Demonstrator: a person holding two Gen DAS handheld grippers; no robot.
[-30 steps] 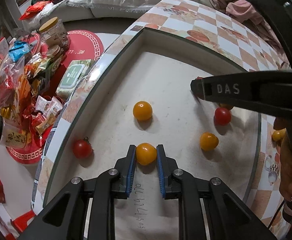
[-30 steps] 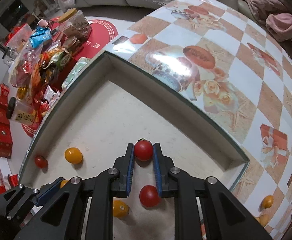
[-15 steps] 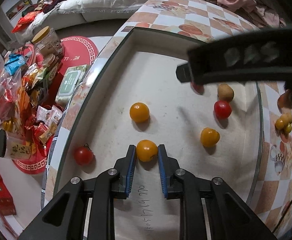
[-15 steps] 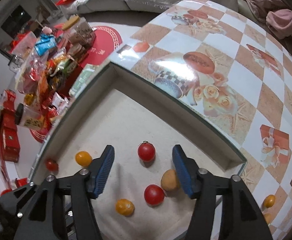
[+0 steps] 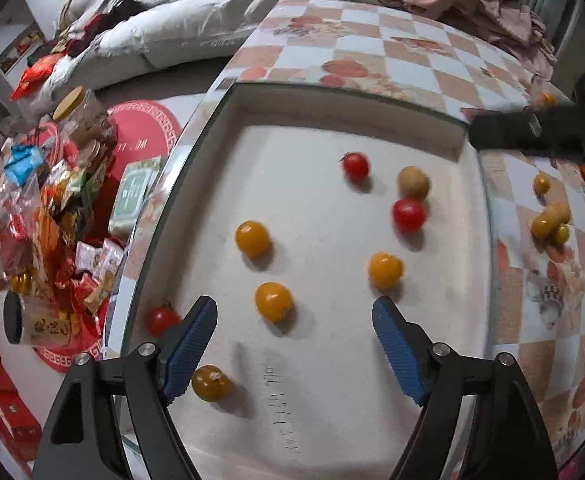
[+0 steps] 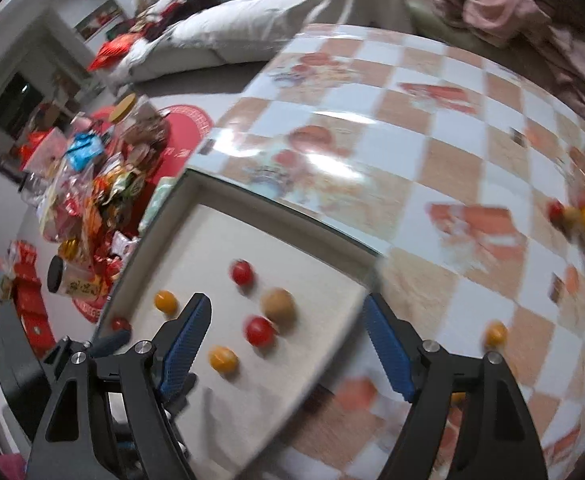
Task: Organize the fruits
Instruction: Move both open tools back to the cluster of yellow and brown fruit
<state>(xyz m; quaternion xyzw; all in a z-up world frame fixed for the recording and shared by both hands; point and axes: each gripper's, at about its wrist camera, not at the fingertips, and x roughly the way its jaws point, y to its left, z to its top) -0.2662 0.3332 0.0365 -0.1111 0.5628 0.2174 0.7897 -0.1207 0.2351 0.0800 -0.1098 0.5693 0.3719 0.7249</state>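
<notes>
1. The left gripper [image 5: 294,344] has its jaws spread wide, holding nothing; its blue ribbed pads [image 5: 191,347] face each other across bare tray floor, low over the tray's near left part.
2. The right gripper [image 6: 286,342] is likewise spread wide and empty, and sits over the tray's right edge, one finger above the tray and the other above the tabletop.
3. In the left wrist view, the right gripper [image 5: 532,136] shows as a dark blurred bar at the tray's far right corner.

Black tongs [image 5: 294,336], ribbed blue pads [image 5: 190,346]
</notes>
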